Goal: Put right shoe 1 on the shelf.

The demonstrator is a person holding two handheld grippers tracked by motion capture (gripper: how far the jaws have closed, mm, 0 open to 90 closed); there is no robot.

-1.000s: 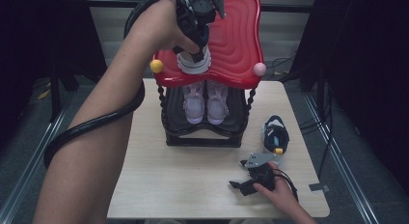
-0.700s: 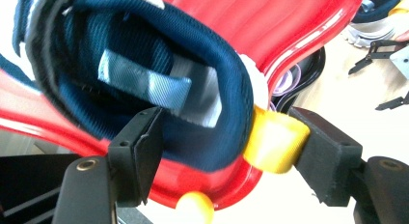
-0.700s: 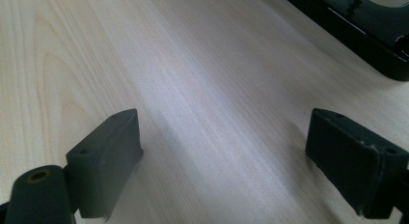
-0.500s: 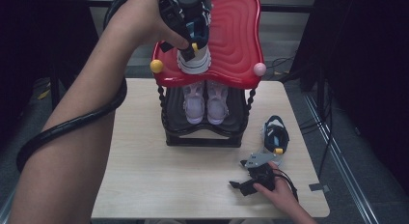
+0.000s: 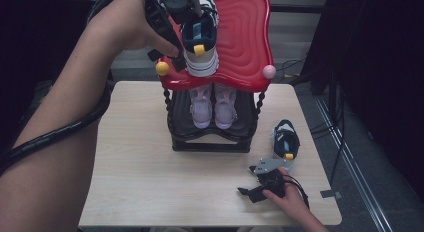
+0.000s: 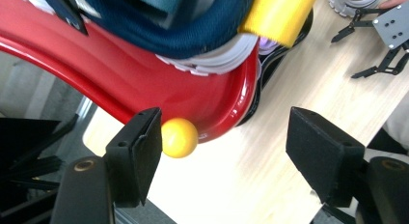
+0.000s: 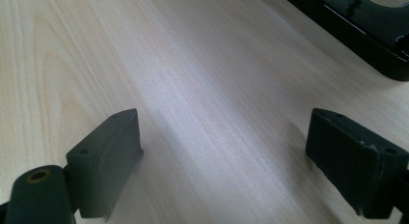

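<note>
A navy and white sneaker [image 5: 200, 52] with a yellow heel tab [image 6: 277, 14] stands on the red wavy top [image 5: 245, 47] of a black rack. My left gripper [image 5: 165, 57] hangs at that top's front left corner, just left of the sneaker. Its jaws [image 6: 224, 132] are open, with the red rim and a yellow ball [image 6: 179, 137] between them, the ball beside the left pad. A matching navy sneaker [image 5: 286, 142] lies on the table at the right. Near the table's front right my right gripper [image 5: 248, 182] rests open over bare wood [image 7: 224, 142].
Two pale pink shoes [image 5: 214, 104] sit side by side on the rack's lower shelf [image 5: 210, 142]. A pink ball [image 5: 269, 71] marks the red top's right corner. The wooden table [image 5: 140, 167] has free room at the left and front. Cables lie on the floor at the right.
My left hand and gripper have drawn left and toward the camera, off the sneaker on the red top. The sneaker stays there. The right gripper has not moved.
</note>
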